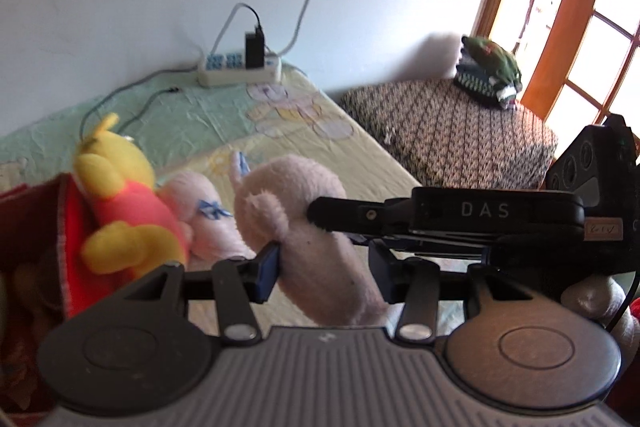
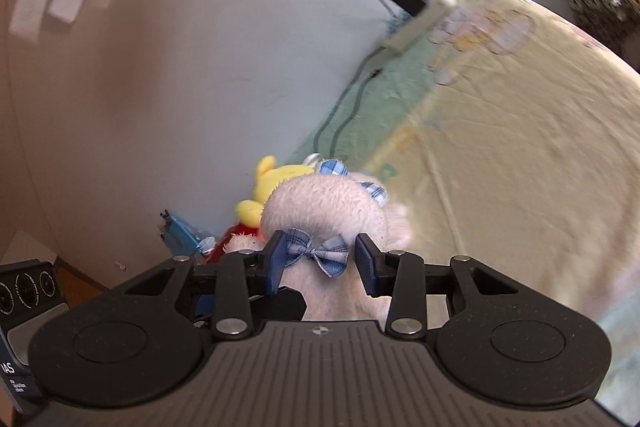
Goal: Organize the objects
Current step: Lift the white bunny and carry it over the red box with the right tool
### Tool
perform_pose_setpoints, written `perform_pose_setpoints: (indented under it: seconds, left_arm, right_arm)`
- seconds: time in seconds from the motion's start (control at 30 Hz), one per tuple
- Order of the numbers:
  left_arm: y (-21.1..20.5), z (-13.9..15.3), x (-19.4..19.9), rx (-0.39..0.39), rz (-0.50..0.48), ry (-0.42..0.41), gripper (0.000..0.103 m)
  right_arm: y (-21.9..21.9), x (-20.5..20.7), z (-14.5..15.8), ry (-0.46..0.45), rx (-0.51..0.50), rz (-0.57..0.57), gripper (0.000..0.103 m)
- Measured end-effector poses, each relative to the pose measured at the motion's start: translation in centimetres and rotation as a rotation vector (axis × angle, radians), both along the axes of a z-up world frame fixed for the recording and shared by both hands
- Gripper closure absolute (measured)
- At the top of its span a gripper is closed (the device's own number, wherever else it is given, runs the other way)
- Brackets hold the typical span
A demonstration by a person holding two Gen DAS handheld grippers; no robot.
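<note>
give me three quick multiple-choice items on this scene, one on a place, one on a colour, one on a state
1. Where does the power strip lie?
A. on the bed by the wall
B. on the floor
C. on the patterned stool

2. What colour is the bow on the pink plush toy?
A. red
B. blue plaid
C. green

3. How is the pink plush toy held?
A. lying loose
B. by one tool
C. by both tools

Answers:
1. A, it lies on the bedsheet against the wall.
2. B, the right wrist view shows blue checks.
3. C, the left tool and right tool both clamp it.
</note>
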State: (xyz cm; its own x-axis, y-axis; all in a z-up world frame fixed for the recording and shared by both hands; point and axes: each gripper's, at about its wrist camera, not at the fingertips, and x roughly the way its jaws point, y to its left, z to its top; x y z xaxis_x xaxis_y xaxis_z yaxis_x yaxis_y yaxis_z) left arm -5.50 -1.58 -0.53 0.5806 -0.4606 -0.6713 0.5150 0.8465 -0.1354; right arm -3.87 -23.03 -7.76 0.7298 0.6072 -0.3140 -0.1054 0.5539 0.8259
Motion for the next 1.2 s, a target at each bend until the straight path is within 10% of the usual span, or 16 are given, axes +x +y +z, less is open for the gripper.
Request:
perform_pose_setpoints:
  seconds: [0.57,1.2]
  left_arm:
    - [15.3,4.8,-2.8,-0.125,0.033,-0.139,0.051]
    - [24.5,-0.9,2.7,-0.155,0.079,0.022,0.051]
  right_arm:
    - [13.2,-0.5,7.2,-0.198,-0.118,0.043,0.063]
    - [24.6,4.5,6.0,-0.162,-0.364,0.143,0.07]
